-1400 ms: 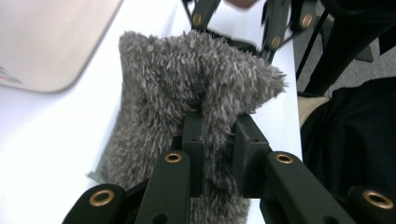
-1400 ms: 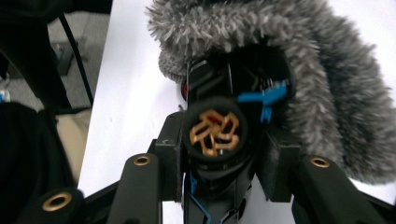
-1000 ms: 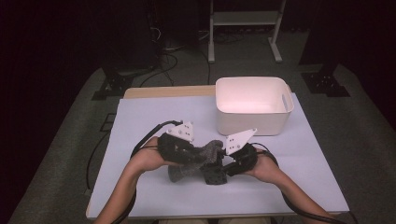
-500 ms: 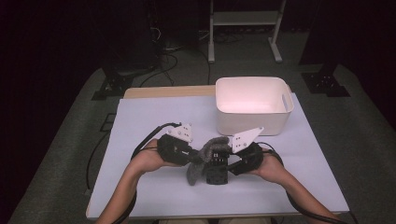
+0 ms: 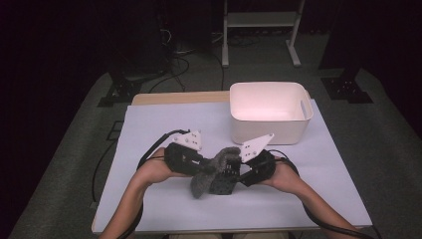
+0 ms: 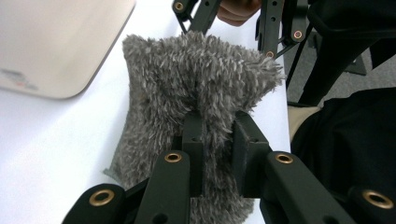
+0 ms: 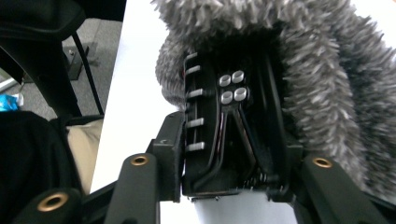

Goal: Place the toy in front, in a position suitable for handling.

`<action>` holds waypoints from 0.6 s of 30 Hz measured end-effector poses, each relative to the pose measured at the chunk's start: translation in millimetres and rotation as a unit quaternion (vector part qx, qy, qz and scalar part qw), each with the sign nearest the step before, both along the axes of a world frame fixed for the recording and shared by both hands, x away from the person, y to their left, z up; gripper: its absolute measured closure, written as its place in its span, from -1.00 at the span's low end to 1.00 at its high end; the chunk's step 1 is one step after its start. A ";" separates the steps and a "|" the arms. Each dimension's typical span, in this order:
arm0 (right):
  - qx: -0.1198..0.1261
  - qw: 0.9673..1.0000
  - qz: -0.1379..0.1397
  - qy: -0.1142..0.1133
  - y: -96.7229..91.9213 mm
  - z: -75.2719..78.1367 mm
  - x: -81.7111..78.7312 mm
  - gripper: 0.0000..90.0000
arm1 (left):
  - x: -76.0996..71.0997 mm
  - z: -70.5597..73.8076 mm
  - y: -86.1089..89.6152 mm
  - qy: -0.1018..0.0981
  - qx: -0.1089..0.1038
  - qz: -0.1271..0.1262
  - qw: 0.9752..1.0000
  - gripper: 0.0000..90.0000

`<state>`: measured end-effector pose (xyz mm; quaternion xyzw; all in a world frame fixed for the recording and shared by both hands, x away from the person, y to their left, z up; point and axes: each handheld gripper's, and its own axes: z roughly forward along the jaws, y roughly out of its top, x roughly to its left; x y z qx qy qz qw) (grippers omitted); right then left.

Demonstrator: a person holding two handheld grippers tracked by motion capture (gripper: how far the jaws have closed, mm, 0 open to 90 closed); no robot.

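The counter (image 5: 164, 124) is the biggest thing here, with a pale sheet over it. A white bin (image 5: 268, 112) sits near the far right corner, and it looks empty from above.

Close to the middle of the near edge, two hands meet. The left tongs (image 5: 206, 169) and the right tongs (image 5: 234, 172) point at each other.

Between them is a fuzzy grey cloth (image 5: 216, 162) (it looks like a soft duster or mitt). It is draped over a black boxy part (image 5: 222, 183) that stands on the counter. One end of the cloth hangs down to the left, near the sheet.

In the left gripper view, the left tongs (image 6: 217, 140) are pinched on a fold of the fuzzy grey cloth (image 6: 196, 93). The fluff is squeezed between the two jaws.

In the right gripper view, the right tongs (image 7: 229, 154) are clamped on the black boxy part (image 7: 233, 126), one jaw on each side. The cloth (image 7: 317, 79) curls over its top and right side.

What could go wrong? I think the left tongs hold mostly fluff, so a hard pull could make the cloth slip free. The cloth could also snag on the little pegs on the black part and tug it sideways. Then the right tongs might lose their hold, because the sides look smooth. If the black part tips, it could fall off the near edge, which is close.
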<state>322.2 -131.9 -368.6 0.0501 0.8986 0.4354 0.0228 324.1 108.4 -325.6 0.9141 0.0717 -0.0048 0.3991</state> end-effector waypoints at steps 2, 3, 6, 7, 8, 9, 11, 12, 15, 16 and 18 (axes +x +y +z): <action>0.002 1.000 0.000 0.003 -2.7 2.3 -0.2 0.20 | -0.3 -1.8 -4.5 0.000 0.004 -0.006 1.000 0.72; 0.000 1.000 -0.001 0.000 -7.3 8.3 -1.1 0.20 | -1.1 -6.3 -13.9 0.003 0.007 -0.015 1.000 0.72; -0.018 1.000 0.002 -0.011 -10.1 10.7 -3.7 0.23 | -0.3 -9.6 -20.7 0.008 0.002 -0.022 1.000 0.72; -0.025 1.000 0.000 -0.014 -12.0 10.7 -4.8 0.25 | 0.4 -10.8 -23.5 0.011 -0.001 -0.024 1.000 0.72; -0.030 0.999 0.002 -0.017 -15.6 10.6 -6.0 0.27 | 0.9 -12.1 -26.0 0.012 0.001 -0.026 1.000 0.72; -0.034 0.999 0.002 -0.018 -18.6 10.3 -6.7 0.27 | 0.7 -13.7 -28.3 0.012 0.004 -0.027 1.000 0.72; -0.037 0.999 -0.002 -0.015 -24.0 9.1 -8.3 0.27 | 0.6 -19.6 -34.0 0.015 0.018 -0.027 0.999 0.72; -0.040 0.999 -0.003 -0.014 -27.2 8.3 -8.4 0.27 | 1.4 -22.9 -36.2 0.017 0.023 -0.028 0.999 0.72; -0.042 0.999 -0.012 -0.005 -40.5 2.5 -9.0 0.27 | 3.9 -34.6 -44.2 0.023 0.039 -0.026 0.999 0.72; -0.041 0.999 -0.013 -0.003 -43.6 0.8 -9.1 0.27 | 4.0 -36.1 -45.8 0.024 0.040 -0.027 0.999 0.72; -0.041 0.999 -0.014 -0.002 -50.1 -2.8 -9.5 0.27 | 4.1 -38.9 -49.3 0.022 0.049 -0.029 0.998 0.72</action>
